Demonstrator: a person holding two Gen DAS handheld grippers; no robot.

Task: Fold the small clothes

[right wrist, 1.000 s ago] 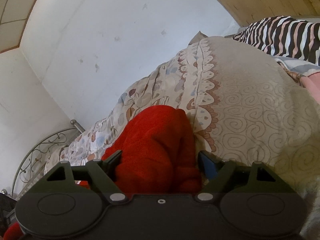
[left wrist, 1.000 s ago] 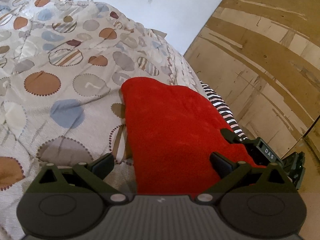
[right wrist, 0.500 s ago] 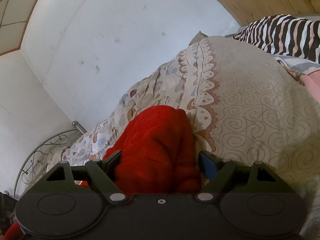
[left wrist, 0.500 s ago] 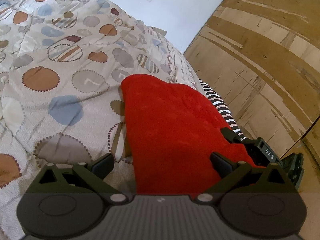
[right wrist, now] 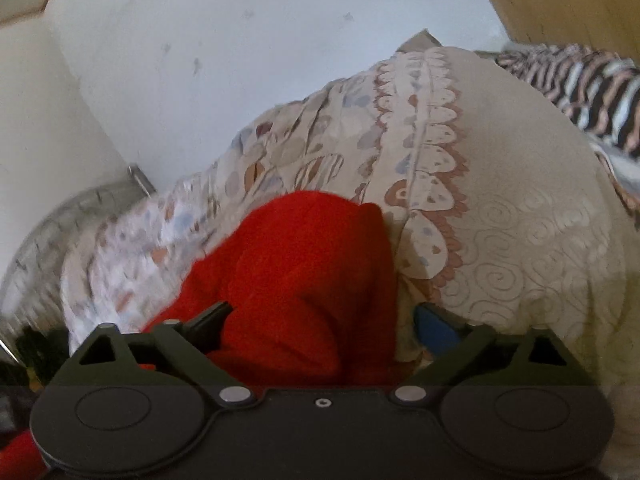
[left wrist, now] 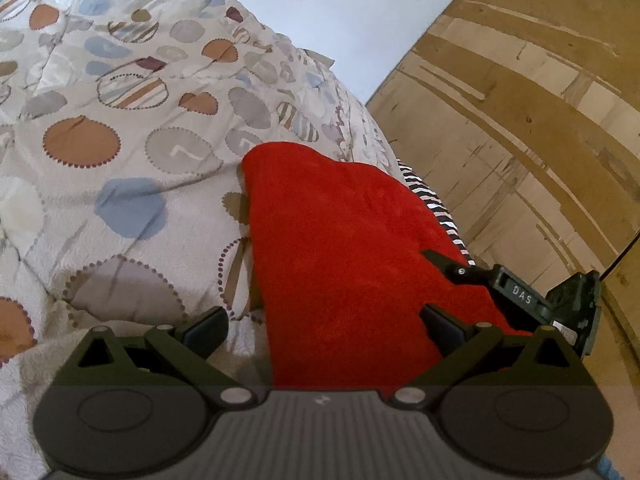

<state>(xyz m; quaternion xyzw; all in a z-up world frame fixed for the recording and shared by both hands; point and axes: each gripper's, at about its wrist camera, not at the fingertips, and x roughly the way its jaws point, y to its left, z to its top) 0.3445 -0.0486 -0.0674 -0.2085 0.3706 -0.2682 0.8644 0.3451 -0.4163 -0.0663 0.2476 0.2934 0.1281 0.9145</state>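
I see one red fleece garment point(left wrist: 352, 248), thick and fuzzy, lying on the patterned quilt near the bed's edge. From my left camera it looks folded into a flat, roughly rectangular slab with a straight left edge and a rounded far end. From my right camera the same red cloth point(right wrist: 304, 280) is bunched, with soft rolls and creases.

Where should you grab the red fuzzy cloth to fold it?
Probably the red cloth by its far corner, coming from the quilt side. That edge lies flat and exposed there, while the opposite side sits against striped fabric.
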